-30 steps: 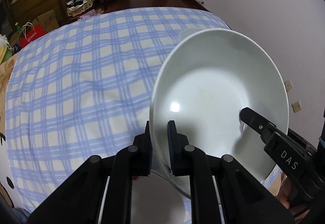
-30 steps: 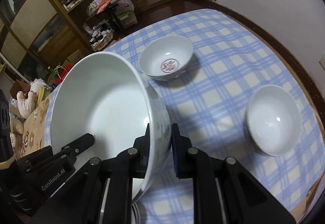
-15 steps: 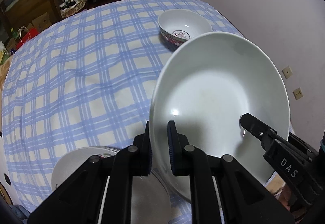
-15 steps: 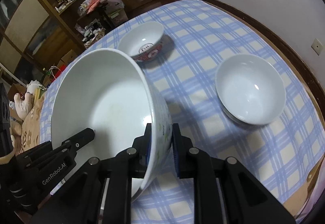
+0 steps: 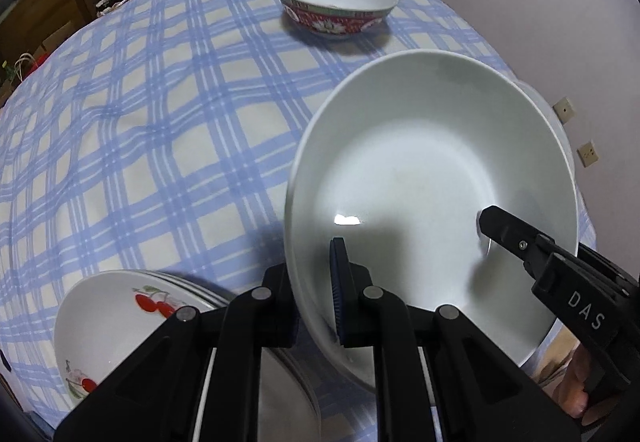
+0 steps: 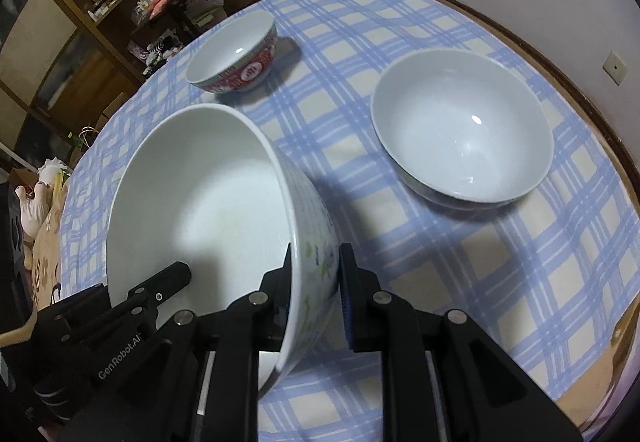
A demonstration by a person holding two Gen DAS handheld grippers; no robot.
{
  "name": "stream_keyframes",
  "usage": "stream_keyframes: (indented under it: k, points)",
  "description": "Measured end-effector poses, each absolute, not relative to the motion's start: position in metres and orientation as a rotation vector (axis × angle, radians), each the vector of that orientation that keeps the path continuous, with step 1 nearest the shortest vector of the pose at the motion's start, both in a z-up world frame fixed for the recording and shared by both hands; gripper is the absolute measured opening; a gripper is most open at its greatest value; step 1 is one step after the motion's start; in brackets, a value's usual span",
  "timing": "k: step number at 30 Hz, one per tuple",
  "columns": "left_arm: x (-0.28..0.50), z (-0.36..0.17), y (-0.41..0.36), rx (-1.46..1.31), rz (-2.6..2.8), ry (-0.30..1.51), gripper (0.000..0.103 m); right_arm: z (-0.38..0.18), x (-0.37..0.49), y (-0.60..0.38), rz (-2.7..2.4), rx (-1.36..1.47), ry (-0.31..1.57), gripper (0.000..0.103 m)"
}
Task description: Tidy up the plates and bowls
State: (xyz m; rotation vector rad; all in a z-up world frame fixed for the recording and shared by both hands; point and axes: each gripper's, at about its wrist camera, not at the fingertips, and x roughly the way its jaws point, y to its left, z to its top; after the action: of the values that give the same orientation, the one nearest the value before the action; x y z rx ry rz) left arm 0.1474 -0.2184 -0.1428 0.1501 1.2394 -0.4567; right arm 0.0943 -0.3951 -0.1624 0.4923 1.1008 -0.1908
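A large white bowl [image 5: 420,169] with a green-sprigged outside [image 6: 192,193] hangs tilted above the blue checked tablecloth [image 5: 140,121], held from both sides. My left gripper [image 5: 314,266] is shut on its left rim. My right gripper [image 6: 316,262] is shut on the opposite wall. Each view also shows the other gripper: the right gripper [image 5: 492,226] reaches in from the right, the left gripper [image 6: 176,274] from the lower left. A red patterned bowl [image 5: 336,5] [image 6: 236,53] stands farther back. A plain white bowl [image 6: 460,129] sits to the right. Cherry-painted stacked plates [image 5: 120,318] lie under my left gripper.
The round table's wooden edge [image 6: 600,129] curves along the right, close to a white wall with sockets [image 5: 588,153]. Wooden shelves and boxes [image 6: 120,1] stand beyond the far left side. Bare checked cloth [image 6: 520,262] lies in front of the white bowl.
Both grippers have sunk toward the table with the large bowl. The red bowl and the white bowl look nearer. The cherry plates have come into the left wrist view.
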Motion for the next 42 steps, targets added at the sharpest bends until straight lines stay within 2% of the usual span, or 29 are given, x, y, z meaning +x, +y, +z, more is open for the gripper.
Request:
stream_keyframes:
  k: [7,20,32,38,40,42]
  points:
    - [0.147,-0.158,-0.227,0.195,-0.433,1.252,0.013,-0.177,0.097,-0.400,-0.184,0.510,1.124,0.020]
    - [0.148,-0.150,-0.224,0.184,-0.439,1.240,0.014,-0.175,0.095,-0.400,-0.172,0.491,1.114,0.023]
    - [0.154,-0.109,-0.224,0.174,-0.458,1.142,0.020,-0.113,0.067,-0.414,-0.217,0.408,0.913,0.024]
    - [0.154,-0.093,-0.247,0.229,-0.472,1.077,0.040,-0.091,0.061,-0.438,-0.268,0.424,0.822,0.025]
    - [0.155,-0.088,-0.253,0.248,-0.467,1.059,0.052,-0.088,0.062,-0.448,-0.274,0.440,0.808,0.026]
    - [0.158,-0.083,-0.257,0.270,-0.458,1.045,0.053,-0.088,0.063,-0.455,-0.285,0.442,0.807,0.026]
